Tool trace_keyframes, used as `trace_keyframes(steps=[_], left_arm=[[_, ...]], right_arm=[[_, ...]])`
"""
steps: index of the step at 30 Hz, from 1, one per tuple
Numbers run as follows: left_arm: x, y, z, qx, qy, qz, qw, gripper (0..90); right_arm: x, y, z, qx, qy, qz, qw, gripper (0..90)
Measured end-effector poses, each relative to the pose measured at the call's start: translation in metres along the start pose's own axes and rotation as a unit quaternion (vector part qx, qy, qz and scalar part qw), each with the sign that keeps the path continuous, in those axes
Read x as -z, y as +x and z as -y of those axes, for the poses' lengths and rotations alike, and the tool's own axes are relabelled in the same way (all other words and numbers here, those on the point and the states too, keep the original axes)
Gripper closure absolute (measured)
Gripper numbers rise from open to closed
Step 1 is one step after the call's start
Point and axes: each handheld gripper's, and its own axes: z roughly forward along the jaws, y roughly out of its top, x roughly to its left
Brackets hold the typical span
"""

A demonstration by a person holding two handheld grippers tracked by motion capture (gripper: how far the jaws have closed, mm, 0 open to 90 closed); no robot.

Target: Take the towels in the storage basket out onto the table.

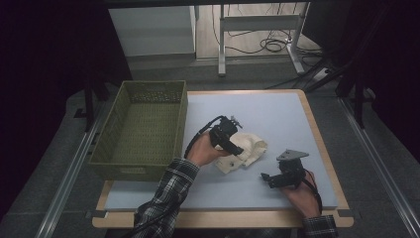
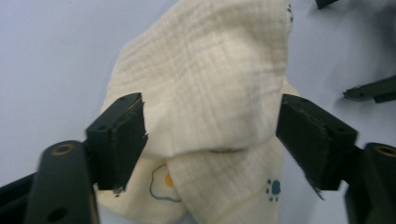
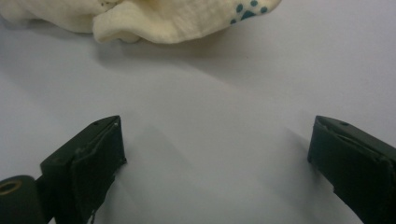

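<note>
While my left tongs (image 1: 236, 147) stand open astride the crumpled cream cloth (image 1: 245, 149) at frame centre on the desk (image 1: 277, 114), nothing is gripped; my right tongs (image 1: 267, 179), lower right, gape empty. Green basket (image 1: 130, 163), left, holds nothing: the grasp and any transfer apparently remain.

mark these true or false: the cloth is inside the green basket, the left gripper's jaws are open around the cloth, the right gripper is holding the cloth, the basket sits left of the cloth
1. The cloth is inside the green basket. False: it lies on the table's blue mat.
2. The left gripper has open jaws on either side of the cloth. True.
3. The right gripper holds the cloth. False: its jaws are open over bare mat, apart from the cloth.
4. The basket sits left of the cloth in the high view. True.
</note>
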Motion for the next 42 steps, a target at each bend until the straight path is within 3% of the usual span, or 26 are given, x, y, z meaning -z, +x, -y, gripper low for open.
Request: trace_keyframes(steps=[7, 9, 13, 14, 18, 24, 28, 36, 39, 42], left_arm=[[-0.004, -0.003, 0.008, -0.027, 0.004, 0.003, 0.9996, 50.6], [-0.009, -0.003, 0.008, -0.029, 0.009, 0.012, 0.9995, 56.2], [-0.016, -0.001, 0.008, -0.029, 0.012, 0.018, 0.9993, 80.2], [-0.016, 0.001, 0.008, -0.025, 0.010, 0.021, 0.9994, 82.2], [-0.010, 0.006, 0.007, -0.012, -0.011, 0.020, 0.9997, 83.4], [-0.007, 0.014, 0.007, 0.007, -0.018, 0.023, 0.9995, 81.7], [-0.010, 0.018, 0.009, 0.017, -0.020, 0.027, 0.9993, 82.6], [-0.013, 0.021, 0.009, 0.028, -0.028, 0.030, 0.9988, 82.3], [-0.013, 0.021, 0.010, 0.029, -0.030, 0.034, 0.9986, 81.6], [-0.014, 0.021, 0.010, 0.029, -0.032, 0.033, 0.9986, 79.6]], right_arm=[[0.003, 0.001, 0.001, 0.008, -0.008, -0.010, 0.9999, 13.0], [0.003, 0.001, 0.001, 0.007, -0.008, -0.010, 0.9999, 13.5], [0.005, 0.001, 0.002, 0.002, -0.010, -0.011, 0.9999, 16.1], [0.005, 0.001, 0.002, 0.001, -0.010, -0.011, 0.9999, 16.3], [0.008, 0.000, 0.002, -0.009, -0.011, -0.018, 0.9997, 23.6], [0.014, 0.002, -0.006, -0.027, -0.019, -0.079, 0.9964, 46.7], [0.007, 0.006, -0.015, -0.034, -0.020, -0.115, 0.9926, 50.2], [-0.024, 0.023, -0.037, -0.022, -0.006, -0.124, 0.9920, 52.0], [-0.035, 0.029, -0.044, -0.009, -0.009, -0.114, 0.9934, 62.5], [-0.040, 0.032, -0.048, -0.001, -0.010, -0.095, 0.9954, 84.4]])
